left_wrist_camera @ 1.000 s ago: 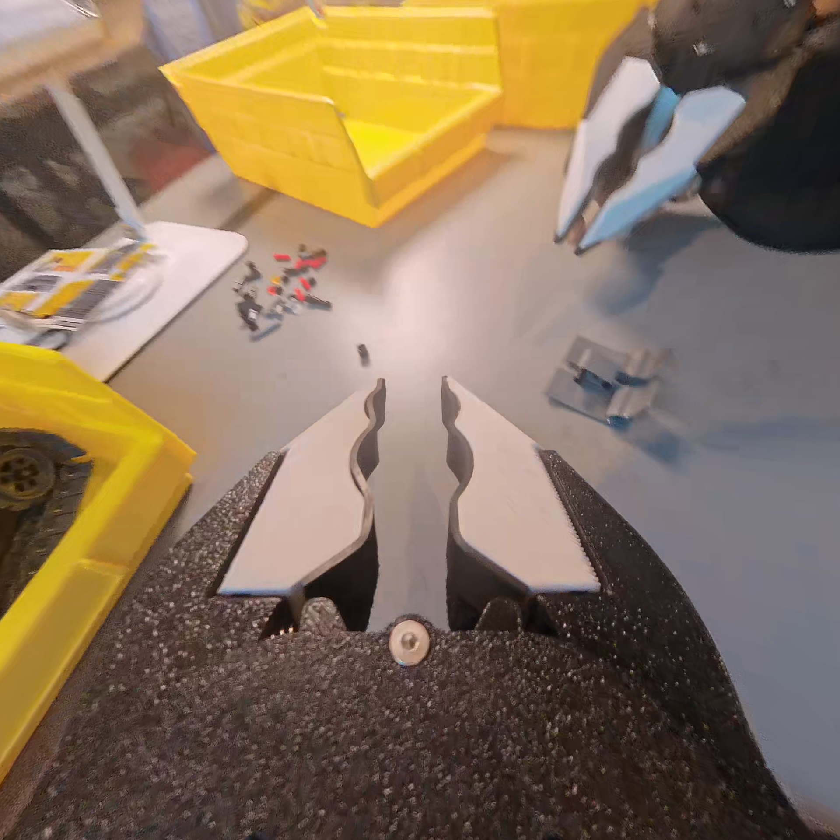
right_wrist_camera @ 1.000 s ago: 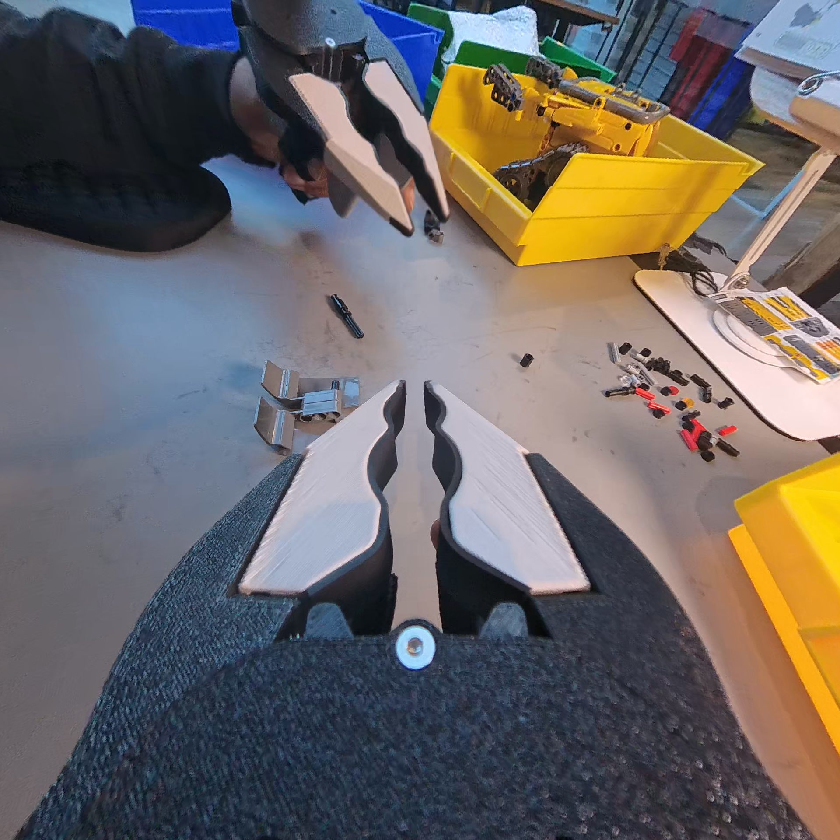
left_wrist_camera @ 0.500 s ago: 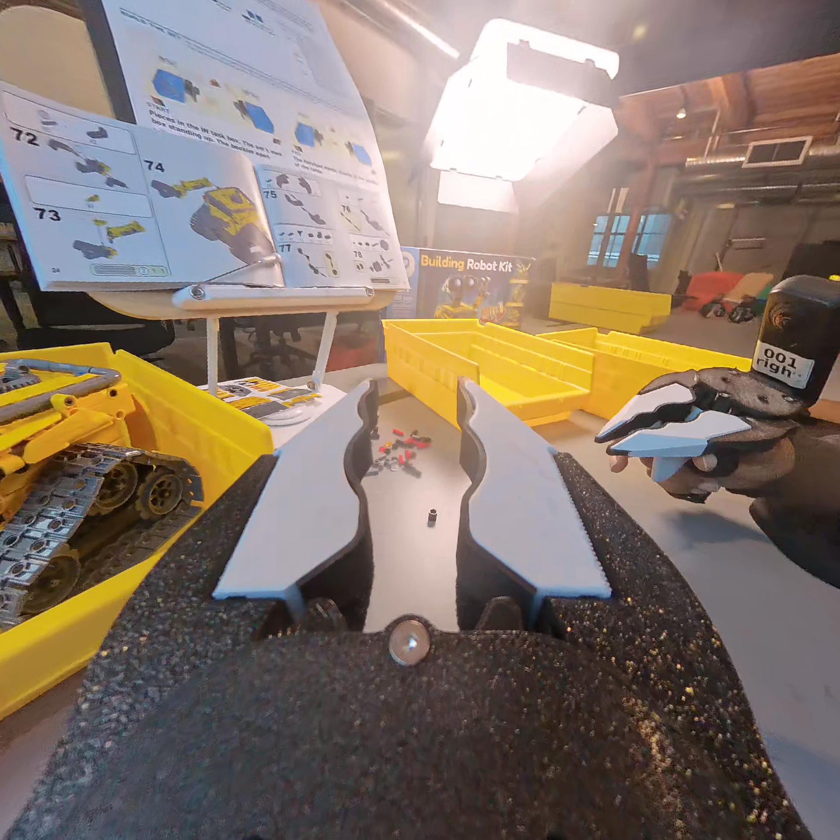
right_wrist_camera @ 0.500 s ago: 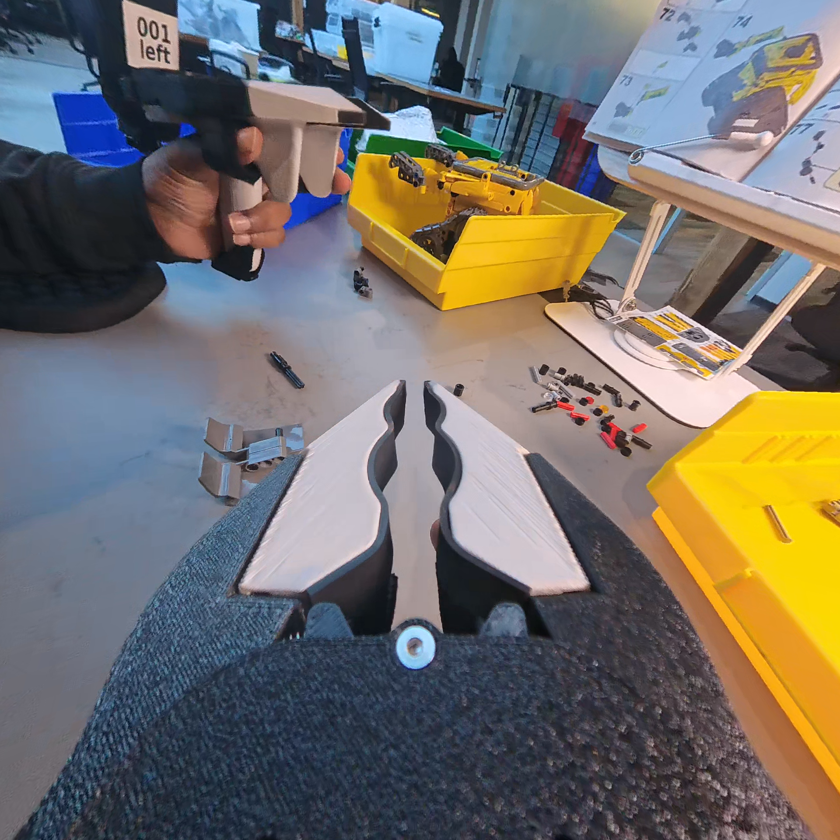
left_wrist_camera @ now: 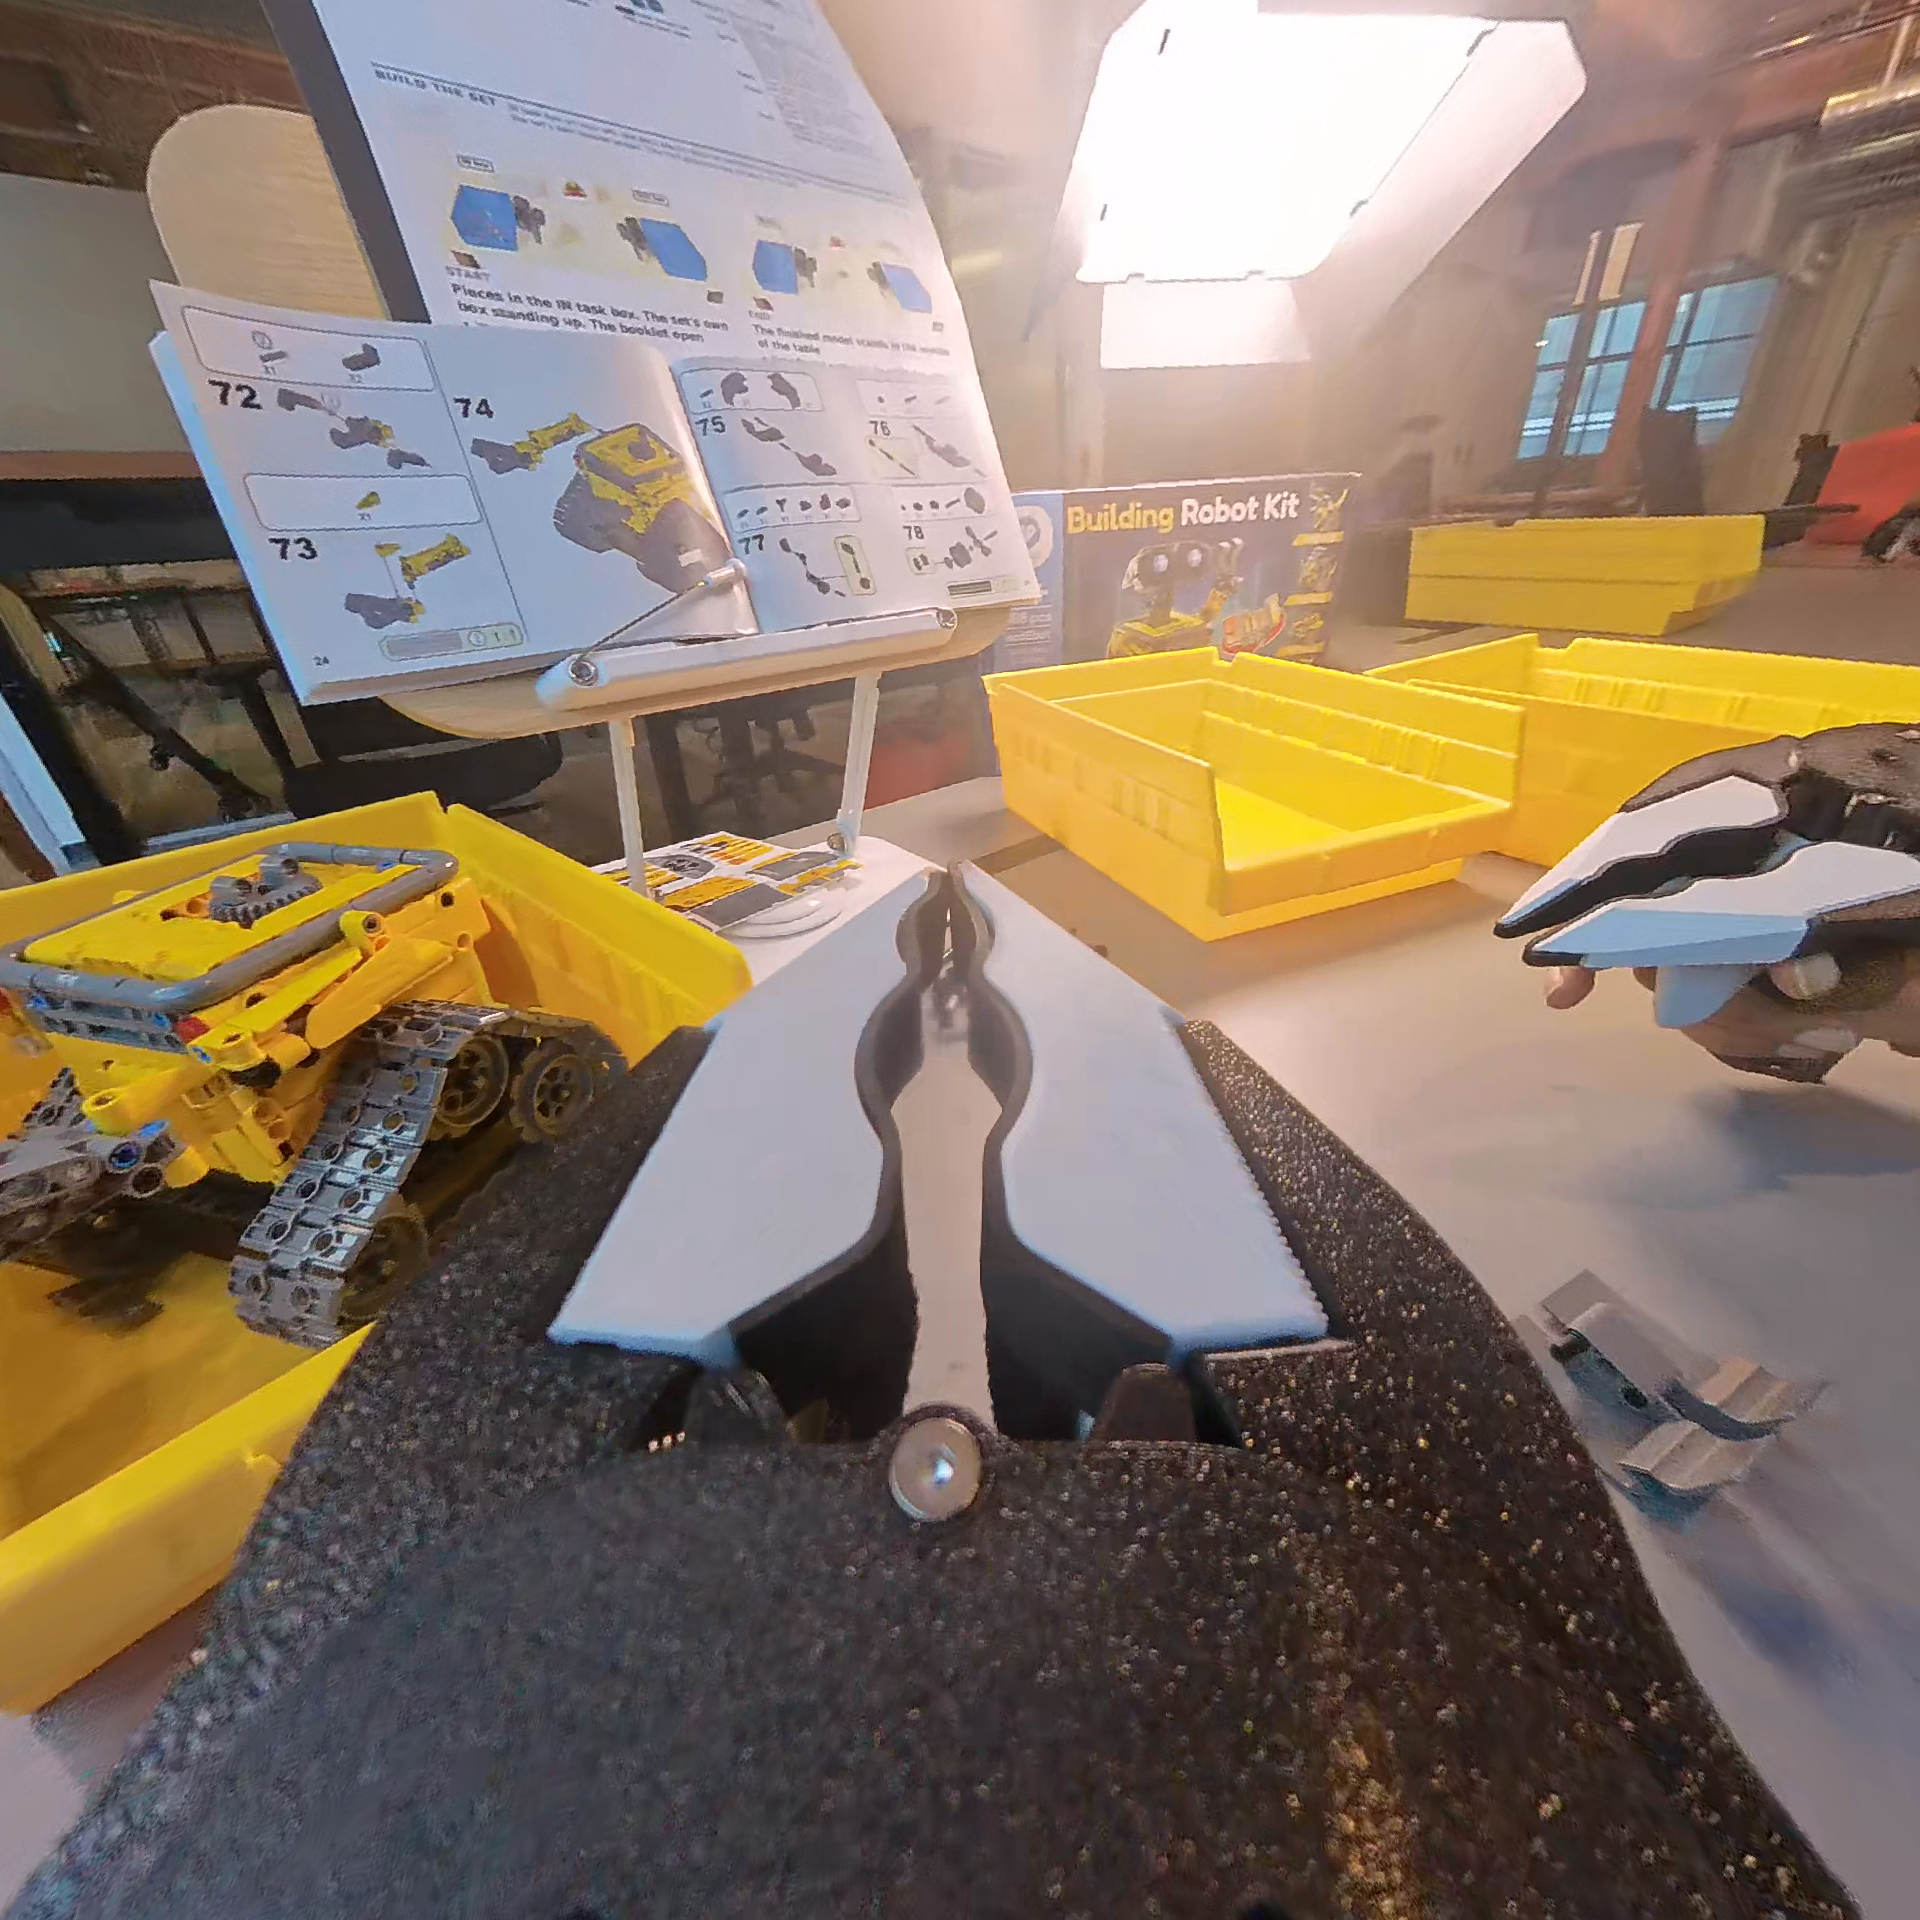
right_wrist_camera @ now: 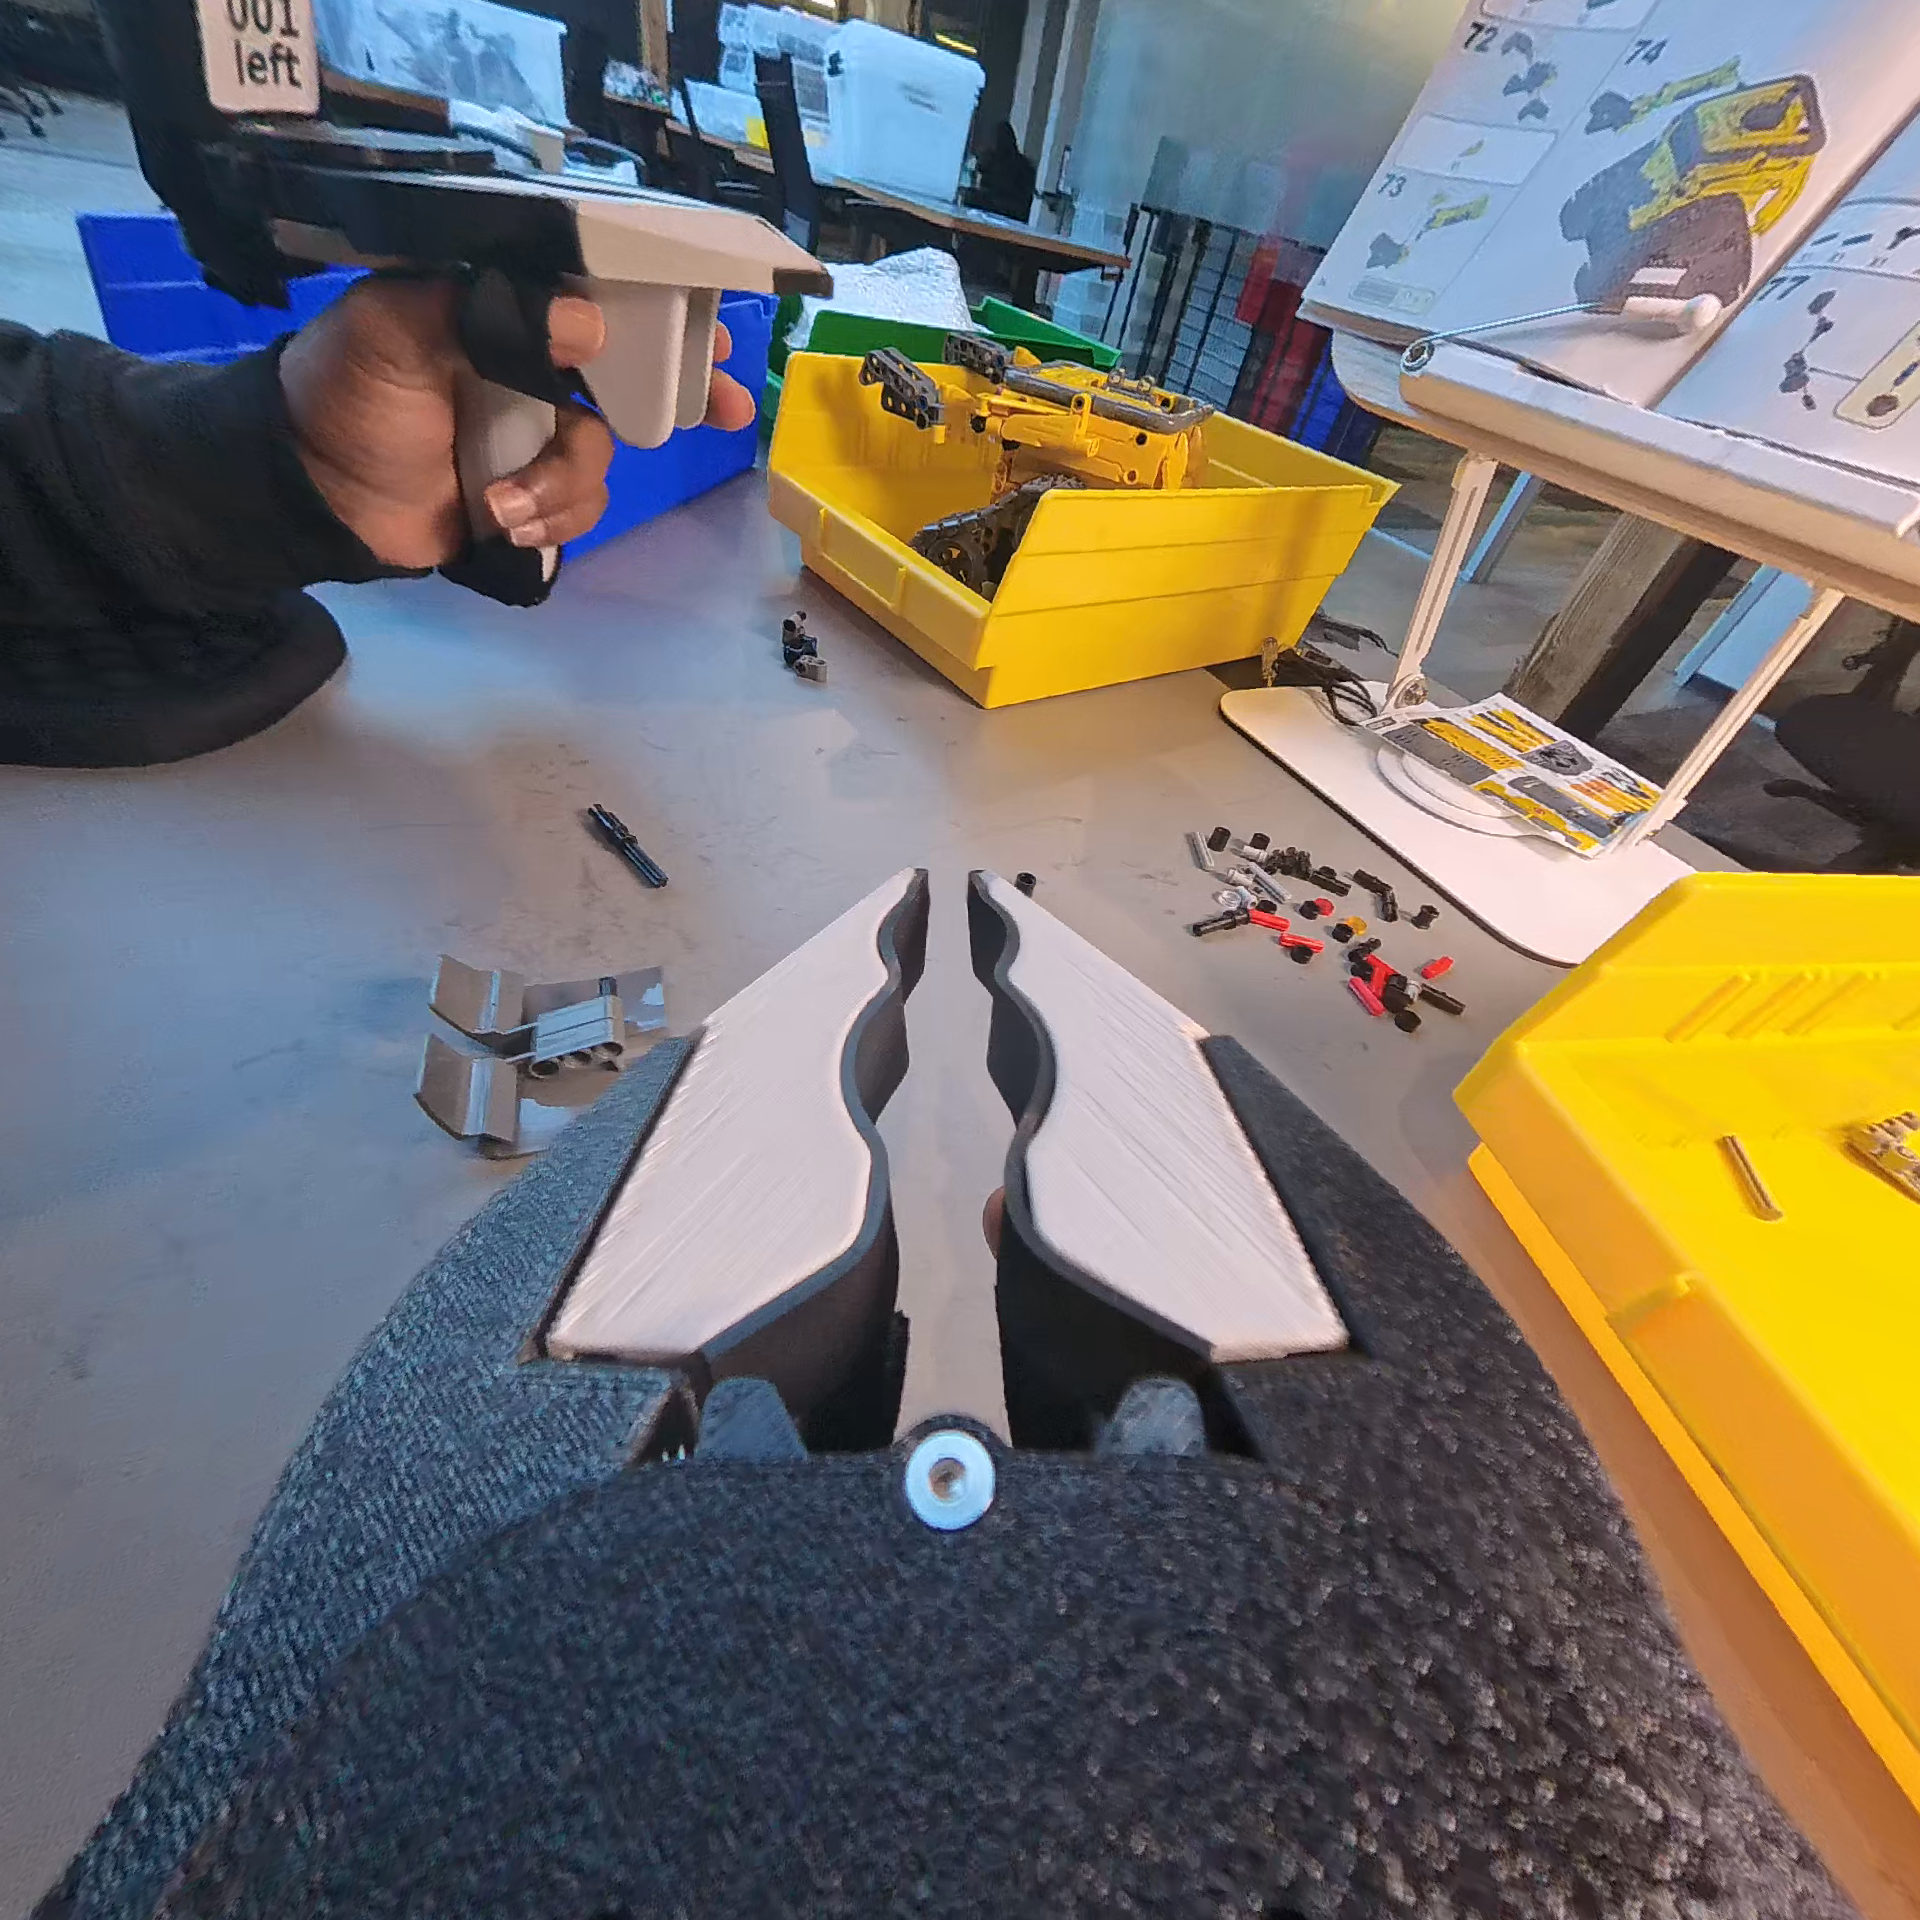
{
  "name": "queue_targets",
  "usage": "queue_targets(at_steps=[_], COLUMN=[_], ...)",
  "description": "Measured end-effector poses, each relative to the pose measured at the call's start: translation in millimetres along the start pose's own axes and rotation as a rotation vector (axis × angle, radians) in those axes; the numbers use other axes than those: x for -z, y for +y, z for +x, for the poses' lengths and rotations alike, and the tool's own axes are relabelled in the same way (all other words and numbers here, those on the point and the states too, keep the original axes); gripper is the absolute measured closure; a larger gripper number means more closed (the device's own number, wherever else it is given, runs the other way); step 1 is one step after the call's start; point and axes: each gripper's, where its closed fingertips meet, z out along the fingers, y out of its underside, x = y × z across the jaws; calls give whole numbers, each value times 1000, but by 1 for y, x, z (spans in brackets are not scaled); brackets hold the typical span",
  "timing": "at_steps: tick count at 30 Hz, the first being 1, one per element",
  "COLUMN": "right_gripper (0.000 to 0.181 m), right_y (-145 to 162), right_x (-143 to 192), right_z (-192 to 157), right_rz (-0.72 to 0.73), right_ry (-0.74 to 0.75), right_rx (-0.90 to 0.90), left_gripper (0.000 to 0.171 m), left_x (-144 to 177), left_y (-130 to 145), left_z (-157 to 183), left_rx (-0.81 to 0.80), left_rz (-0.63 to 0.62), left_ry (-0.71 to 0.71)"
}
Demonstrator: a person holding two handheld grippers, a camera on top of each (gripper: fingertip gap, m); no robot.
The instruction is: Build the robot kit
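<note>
Standing at the grey table, I note both tools are raised clear of its surface.

The left gripper has its tips pressed together and grips nothing. It is level and pointed toward the booklet stand, with the yellow bin holding the tracked yellow model just beside it on its left.

The right gripper has its tips a narrow slit apart and is also empty. It is angled down over the table. The grey panel piece lies just left of its fingers, and a small black bush lies just past its tips.

Hazards, in my judgement:
- A leftward swing of the left tool could clip the bin wall or the model's track.
- A low sweep by the right tool could scatter the loose small pieces or roll the black axle pin.
- The bush is small and round, so closing tips could flick it away.
</note>
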Motion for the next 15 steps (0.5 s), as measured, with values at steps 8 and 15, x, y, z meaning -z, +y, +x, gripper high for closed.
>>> queue_targets(at_steps=[8, 15], right_gripper=[174, 174], right_y=[-2, -3], right_x=[4, 6], right_z=[15, 22], right_rz=[20, 29], right_ry=[70, 101], right_rx=[-17, -28], left_gripper=[171, 171], left_x=[0, -7], left_y=[3, 20], left_z=[-8, 6], left_rx=[67, 94], left_rz=[-38, -137], left_ry=[15, 126])
